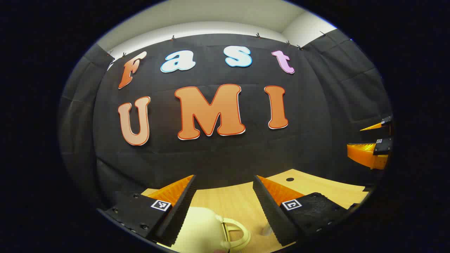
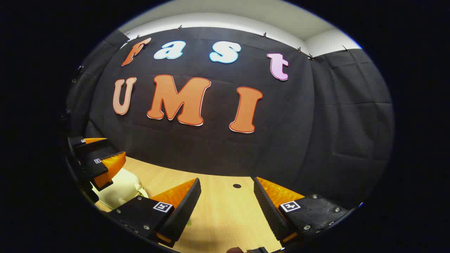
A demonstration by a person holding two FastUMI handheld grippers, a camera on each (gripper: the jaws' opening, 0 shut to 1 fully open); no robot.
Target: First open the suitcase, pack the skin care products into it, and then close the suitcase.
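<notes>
A small cream suitcase (image 1: 198, 225) with a loop handle (image 1: 236, 232) lies on the wooden table (image 1: 316, 191), low between the fingers of my left gripper (image 1: 224, 179). That gripper is open and hovers above the case without touching it. My right gripper (image 2: 226, 180) is open too, with only bare tabletop between its fingers. In the right gripper view the left gripper (image 2: 115, 146) hangs at the far left over the suitcase (image 2: 117, 189). In the left gripper view the right gripper (image 1: 355, 137) shows at the far right edge. Whether the case lid is open is hidden.
The light wooden table (image 2: 218, 218) runs back to the black cloth wall. A small round hole (image 2: 237, 185) sits in the tabletop near the back edge, also seen as a hole (image 1: 290, 179) in the left gripper view.
</notes>
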